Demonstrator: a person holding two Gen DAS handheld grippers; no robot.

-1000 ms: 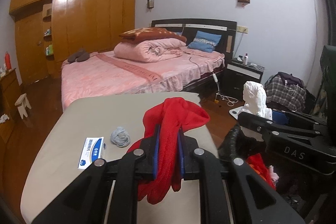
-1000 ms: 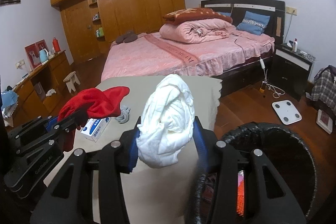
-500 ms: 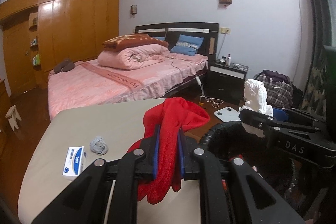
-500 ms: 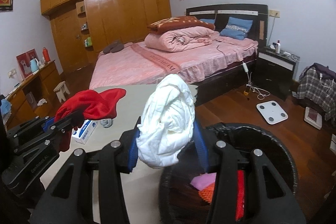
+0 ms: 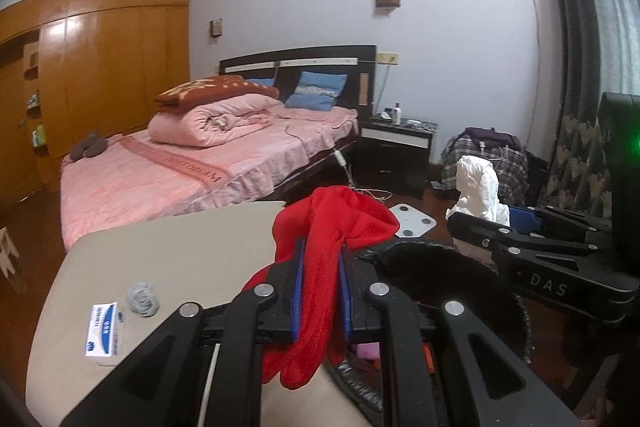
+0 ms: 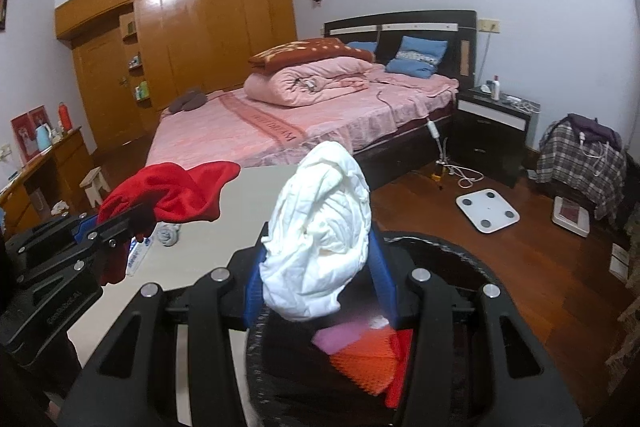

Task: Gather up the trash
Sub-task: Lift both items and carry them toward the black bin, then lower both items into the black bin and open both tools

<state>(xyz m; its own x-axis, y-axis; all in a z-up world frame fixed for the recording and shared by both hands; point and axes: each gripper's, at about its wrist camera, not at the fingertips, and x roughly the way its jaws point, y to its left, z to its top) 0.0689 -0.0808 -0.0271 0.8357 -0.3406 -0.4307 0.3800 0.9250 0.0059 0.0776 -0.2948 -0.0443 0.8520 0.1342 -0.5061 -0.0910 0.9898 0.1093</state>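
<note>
Left hand-held gripper (image 5: 320, 291) is clamping red cloth (image 5: 332, 227); right hand-held gripper (image 6: 316, 267) is clamping white wad (image 6: 320, 227) over black bin (image 6: 460, 251).

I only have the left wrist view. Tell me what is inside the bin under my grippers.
Observer: The right wrist view looks down into the black bin: a pink piece and orange-red mesh lie in it.
Operator: Report where the white wad sits over it.
Observer: The white wad, clamped in the right gripper, hangs above the bin's near rim.
Operator: Say what lies left of the table.
Observer: A wooden dresser carrying a blue kettle and a red bottle.
</note>
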